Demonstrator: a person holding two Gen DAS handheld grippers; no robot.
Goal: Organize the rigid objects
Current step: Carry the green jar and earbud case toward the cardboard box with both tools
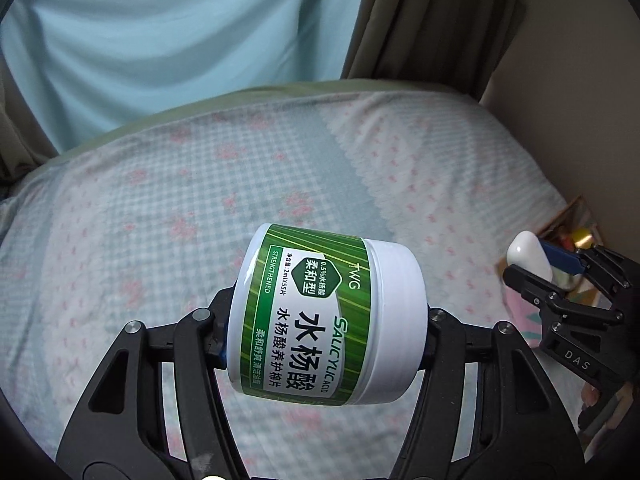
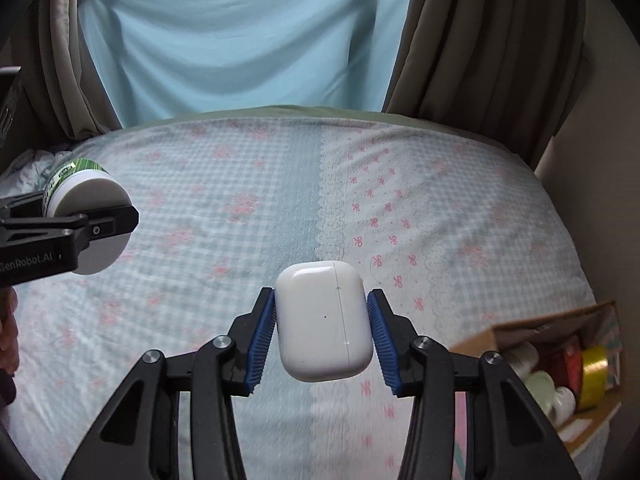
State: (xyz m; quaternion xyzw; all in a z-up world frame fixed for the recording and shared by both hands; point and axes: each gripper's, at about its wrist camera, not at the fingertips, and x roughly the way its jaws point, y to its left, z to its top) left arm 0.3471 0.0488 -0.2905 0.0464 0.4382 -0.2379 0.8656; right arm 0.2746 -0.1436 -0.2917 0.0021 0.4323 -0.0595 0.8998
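A white jar [image 1: 324,316] with a green label is clamped sideways in the left gripper [image 1: 326,334] above the bed [image 1: 160,184]. A glossy white earbud case [image 2: 324,326] is held between the blue pads [image 2: 262,338] of the right gripper [image 2: 324,336], near a cardboard box [image 2: 560,328].

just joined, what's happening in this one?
A person is tidying things off a bed with two handheld grippers. The left gripper holds a white jar with a green label sideways, clamped end to end. The right gripper holds a white earbud case between its blue pads. Both are lifted off the bed. A cardboard box at the right already holds several items.
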